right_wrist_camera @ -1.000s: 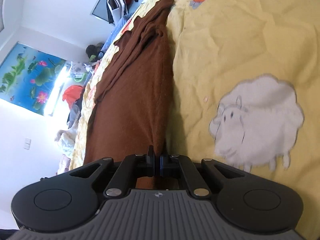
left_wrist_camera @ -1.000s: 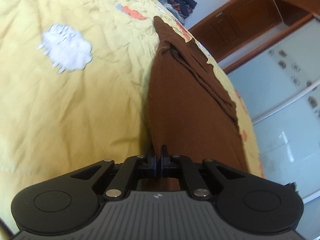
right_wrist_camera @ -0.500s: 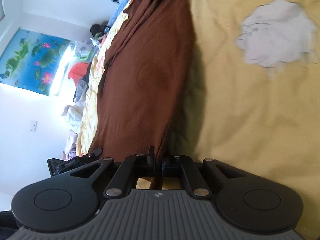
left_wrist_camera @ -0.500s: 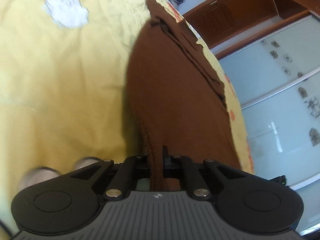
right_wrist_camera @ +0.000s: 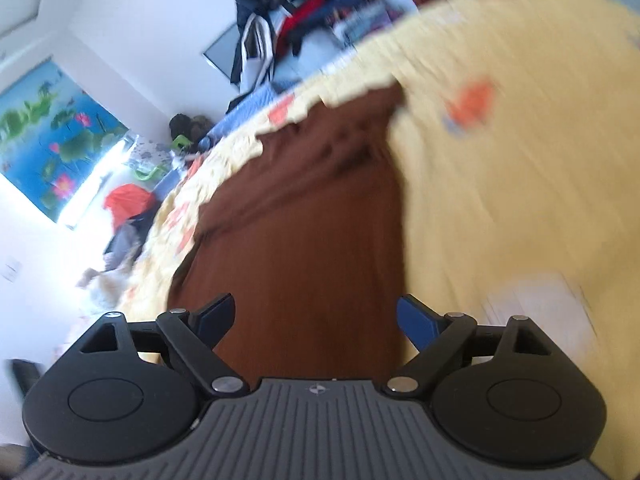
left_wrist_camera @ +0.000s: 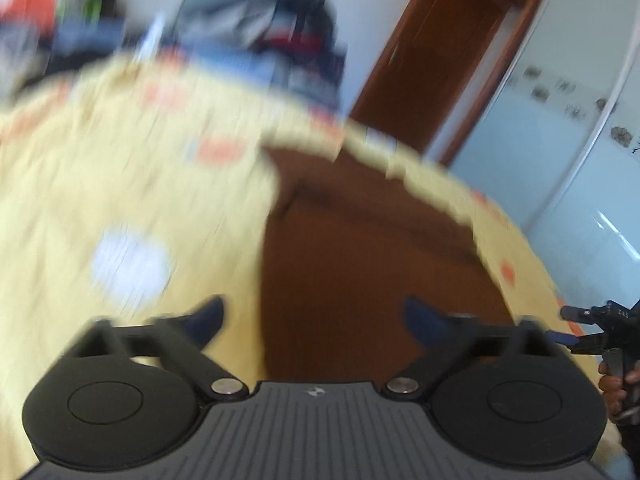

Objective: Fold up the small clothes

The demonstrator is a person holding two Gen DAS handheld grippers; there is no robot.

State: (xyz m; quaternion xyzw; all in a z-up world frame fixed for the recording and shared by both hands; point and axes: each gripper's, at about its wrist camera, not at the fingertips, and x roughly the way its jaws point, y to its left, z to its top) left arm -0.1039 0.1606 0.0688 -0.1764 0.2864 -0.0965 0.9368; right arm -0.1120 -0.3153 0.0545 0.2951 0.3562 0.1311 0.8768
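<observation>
The bed (left_wrist_camera: 120, 184), under a yellow sheet printed with sheep and orange shapes, fills both blurred views. Along it lies the brown garment (right_wrist_camera: 312, 240), stretched out ahead of both sets of fingers as a long, narrow, already doubled strip, its far end bunched into folds.

The left gripper (left_wrist_camera: 314, 320) and the right gripper (right_wrist_camera: 316, 316) have just been opening; each now stands with its fingers spread wide. In each view the cloth shows between and beyond the fingers but below them, and nothing presses on it.

The garment looks like a soft, light knit: limp, likely to sag and slide on itself. Taking hold at the near corners or hem, pinching all layers together, seems the safest way.
</observation>
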